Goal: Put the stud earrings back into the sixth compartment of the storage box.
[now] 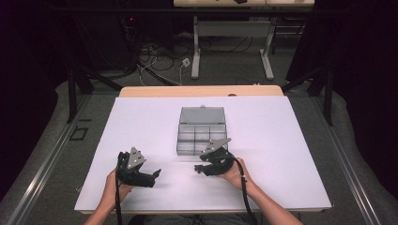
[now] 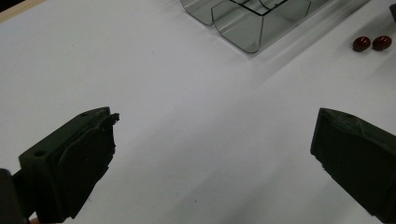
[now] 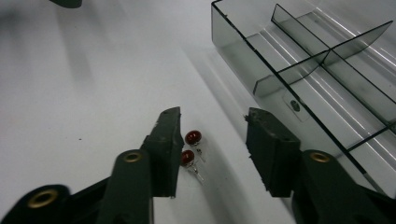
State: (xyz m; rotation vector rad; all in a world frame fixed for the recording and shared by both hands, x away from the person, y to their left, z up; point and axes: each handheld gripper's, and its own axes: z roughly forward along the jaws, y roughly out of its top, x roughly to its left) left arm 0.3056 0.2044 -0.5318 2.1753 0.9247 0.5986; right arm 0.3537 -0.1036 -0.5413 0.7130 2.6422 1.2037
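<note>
Both forearms enter from the near edge of the table. The left hand holds the left gripper low over the white surface, jaws pointing right toward the table's middle. The right hand holds the right gripper just in front of the clear compartment box, jaws pointing left, toward the other gripper.

Left gripper: jaws spread wide, nothing between them, bare white surface below in the left gripper view. Released.

Right gripper: jaws parted to a moderate gap, released, nothing grasped. In the right gripper view two small red earrings with thin metal pins lie side by side on the table within that gap, just beside the inner face of the left-hand jaw; whether they touch it cannot be told.

The earrings lie on the white surface near the box's front wall, outside its compartments. The box stands with its grey lid folded back away from the person.

A small round mark shows through the box floor in the right gripper view; not legible
</note>
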